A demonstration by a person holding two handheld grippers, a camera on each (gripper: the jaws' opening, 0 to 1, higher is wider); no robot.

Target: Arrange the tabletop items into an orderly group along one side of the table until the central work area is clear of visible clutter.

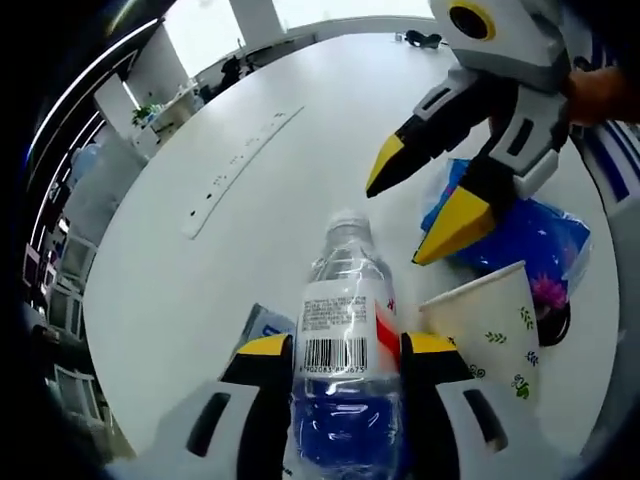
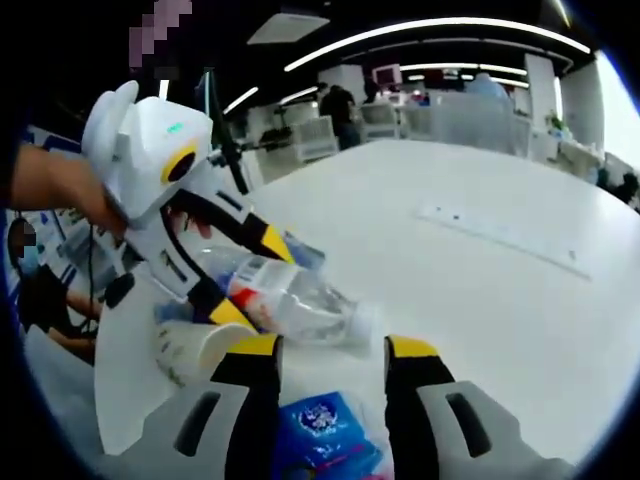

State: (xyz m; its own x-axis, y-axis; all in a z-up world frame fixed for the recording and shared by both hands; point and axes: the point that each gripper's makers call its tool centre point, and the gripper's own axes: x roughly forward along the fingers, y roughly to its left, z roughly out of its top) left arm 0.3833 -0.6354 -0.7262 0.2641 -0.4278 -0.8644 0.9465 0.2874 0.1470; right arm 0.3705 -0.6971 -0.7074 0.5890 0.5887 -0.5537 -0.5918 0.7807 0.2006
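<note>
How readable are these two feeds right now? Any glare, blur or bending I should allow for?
Left gripper view: sharp on the water bottle, barcode legible; the white table is washed bright toward the windows, and its edge bows from fisheye. Right gripper view: dimmer, ceiling light strips curve, the bottle held by the left gripper looks soft, and the blue packet is reasonably clear.

An open-plan office: a large white table point(image 2: 480, 270), linear ceiling lights point(image 2: 430, 35) at 12 o'clock, desks point(image 2: 440, 115) and standing people point(image 2: 338, 105) beyond, windows point(image 1: 215, 30) at 11 o'clock.
</note>
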